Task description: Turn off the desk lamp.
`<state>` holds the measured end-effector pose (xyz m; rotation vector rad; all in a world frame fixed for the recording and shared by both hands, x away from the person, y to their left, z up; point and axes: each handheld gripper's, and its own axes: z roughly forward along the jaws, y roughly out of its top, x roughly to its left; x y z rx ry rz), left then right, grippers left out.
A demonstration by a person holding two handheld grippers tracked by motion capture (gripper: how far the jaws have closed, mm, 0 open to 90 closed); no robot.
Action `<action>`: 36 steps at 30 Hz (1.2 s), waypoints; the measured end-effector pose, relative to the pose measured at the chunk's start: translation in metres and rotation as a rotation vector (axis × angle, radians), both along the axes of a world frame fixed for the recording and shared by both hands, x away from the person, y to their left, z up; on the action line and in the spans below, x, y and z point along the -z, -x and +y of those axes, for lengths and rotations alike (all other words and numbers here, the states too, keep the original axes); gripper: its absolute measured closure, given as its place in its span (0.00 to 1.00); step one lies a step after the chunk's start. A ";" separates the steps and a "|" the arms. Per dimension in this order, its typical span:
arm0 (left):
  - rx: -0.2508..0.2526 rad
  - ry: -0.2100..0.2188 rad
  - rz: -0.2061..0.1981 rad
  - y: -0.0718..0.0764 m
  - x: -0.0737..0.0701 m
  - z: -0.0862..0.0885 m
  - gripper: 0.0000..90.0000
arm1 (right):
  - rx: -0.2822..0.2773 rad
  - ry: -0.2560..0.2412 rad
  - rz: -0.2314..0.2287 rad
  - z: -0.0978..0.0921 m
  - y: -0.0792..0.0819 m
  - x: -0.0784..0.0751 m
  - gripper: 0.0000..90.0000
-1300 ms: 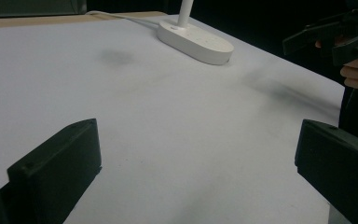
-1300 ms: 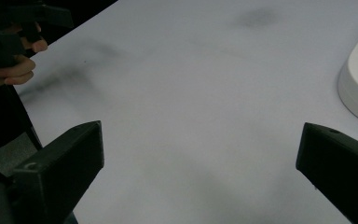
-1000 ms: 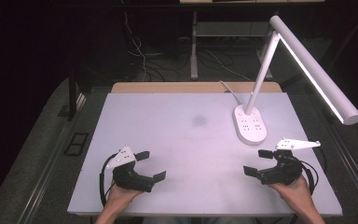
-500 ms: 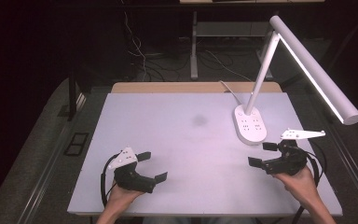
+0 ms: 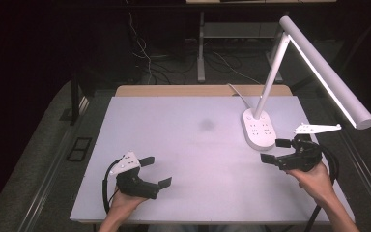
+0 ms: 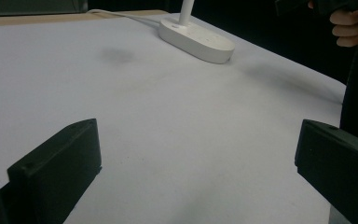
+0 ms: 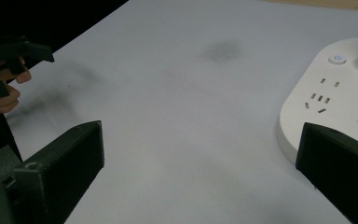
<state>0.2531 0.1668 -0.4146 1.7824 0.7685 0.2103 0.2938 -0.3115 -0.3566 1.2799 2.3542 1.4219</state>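
White plastic lamp (image 5: 314,72) stands at the right of the frame, its socket-studded base (image 5: 258,128) on the pale desk (image 5: 193,140). Right claw (image 5: 274,150) hangs just below that base, jaws wide apart; left claw (image 5: 155,170), lower left, is spread too, holding nothing. That base looks heavy, rigid and smooth, so grip across its narrow sides, not the thin stem.

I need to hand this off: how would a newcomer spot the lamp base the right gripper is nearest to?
Start at the white table and look to its far right part. A slanted white stem rises there from a flat white oval, the lamp base, just beyond the right gripper. Its top carries rows of socket slots and one small round power button.
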 end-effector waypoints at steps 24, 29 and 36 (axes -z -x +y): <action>0.008 0.007 0.001 0.000 0.000 0.001 0.00 | 0.054 0.023 -0.006 -0.015 -0.049 -0.018 0.01; 0.008 0.007 0.000 0.000 0.000 0.002 0.00 | 0.067 0.029 0.006 -0.019 -0.061 -0.014 0.01; 0.004 0.005 -0.001 0.000 0.000 0.002 0.00 | 0.088 0.036 0.008 -0.025 -0.075 -0.010 0.01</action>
